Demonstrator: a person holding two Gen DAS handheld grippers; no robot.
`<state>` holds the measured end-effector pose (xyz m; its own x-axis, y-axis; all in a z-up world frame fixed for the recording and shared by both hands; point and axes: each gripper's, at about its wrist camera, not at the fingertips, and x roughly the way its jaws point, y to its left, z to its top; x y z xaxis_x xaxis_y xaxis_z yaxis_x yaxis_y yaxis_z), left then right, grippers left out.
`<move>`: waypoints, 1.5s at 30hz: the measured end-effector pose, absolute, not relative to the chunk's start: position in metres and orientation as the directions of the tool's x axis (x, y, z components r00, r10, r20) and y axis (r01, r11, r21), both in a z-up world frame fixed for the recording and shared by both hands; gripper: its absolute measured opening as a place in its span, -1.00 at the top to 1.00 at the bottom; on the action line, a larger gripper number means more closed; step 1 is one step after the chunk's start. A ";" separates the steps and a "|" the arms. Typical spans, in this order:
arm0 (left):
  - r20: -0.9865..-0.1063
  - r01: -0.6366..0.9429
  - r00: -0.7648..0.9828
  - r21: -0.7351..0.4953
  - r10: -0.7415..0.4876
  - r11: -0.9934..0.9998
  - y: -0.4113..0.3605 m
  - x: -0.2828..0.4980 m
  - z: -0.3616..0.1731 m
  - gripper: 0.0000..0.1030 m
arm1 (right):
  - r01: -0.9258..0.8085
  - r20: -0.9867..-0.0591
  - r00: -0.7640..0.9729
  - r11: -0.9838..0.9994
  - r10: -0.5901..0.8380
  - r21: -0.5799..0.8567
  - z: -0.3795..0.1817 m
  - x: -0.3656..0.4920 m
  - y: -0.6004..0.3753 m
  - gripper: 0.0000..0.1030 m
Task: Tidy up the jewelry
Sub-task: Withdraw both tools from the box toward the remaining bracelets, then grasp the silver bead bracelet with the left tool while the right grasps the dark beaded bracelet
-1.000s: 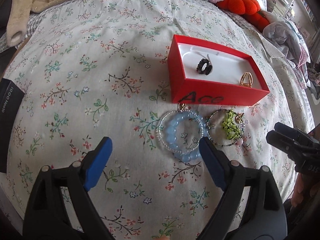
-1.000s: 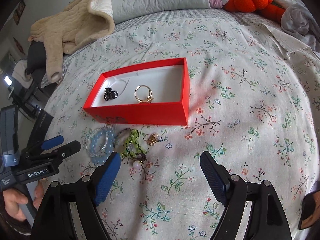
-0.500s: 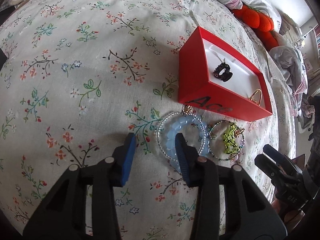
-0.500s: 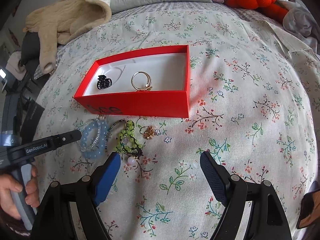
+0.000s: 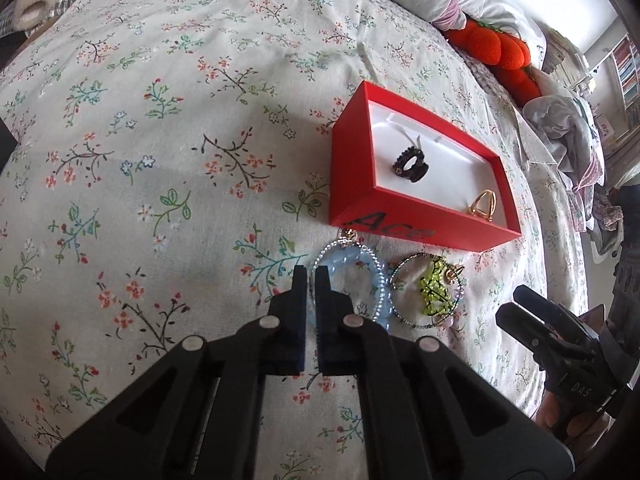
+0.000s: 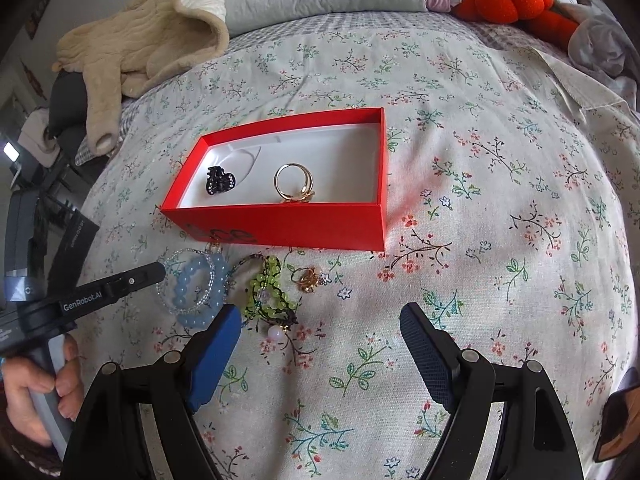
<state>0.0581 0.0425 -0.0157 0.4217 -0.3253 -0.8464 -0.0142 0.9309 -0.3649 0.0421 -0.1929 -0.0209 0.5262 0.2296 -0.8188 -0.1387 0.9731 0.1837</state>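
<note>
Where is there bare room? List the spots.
Free: red box floor right of the gold ring; bedspread right of the box. Crowded: strip in front of the box, with blue bracelet, green bracelet and small gold charm.

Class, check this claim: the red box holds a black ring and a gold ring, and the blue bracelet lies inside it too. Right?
Not quite. The blue bracelet lies on the bedspread in front of the red box, not inside; the right wrist view shows this. The black ring and gold ring are inside.
</note>
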 end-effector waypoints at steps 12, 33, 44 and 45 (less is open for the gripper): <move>-0.815 0.010 0.468 -0.381 -0.340 0.925 0.060 0.050 0.004 0.91 | -0.136 -0.837 0.469 0.959 0.283 0.248 -0.032 0.063 -0.170 0.15; -0.815 0.040 0.467 -0.369 -0.344 0.929 0.058 0.045 0.009 0.91 | -0.168 -0.819 0.443 0.931 0.365 0.325 -0.029 0.069 -0.158 0.90; -0.762 0.090 0.515 -0.407 -0.393 0.909 0.045 0.044 0.040 0.91 | -0.221 -0.762 0.472 0.896 0.444 0.385 0.004 0.051 -0.168 0.90; -0.754 0.097 0.521 -0.414 -0.400 0.905 0.044 0.045 0.043 0.91 | -0.226 -0.752 0.480 0.892 0.452 0.392 0.009 0.050 -0.169 0.90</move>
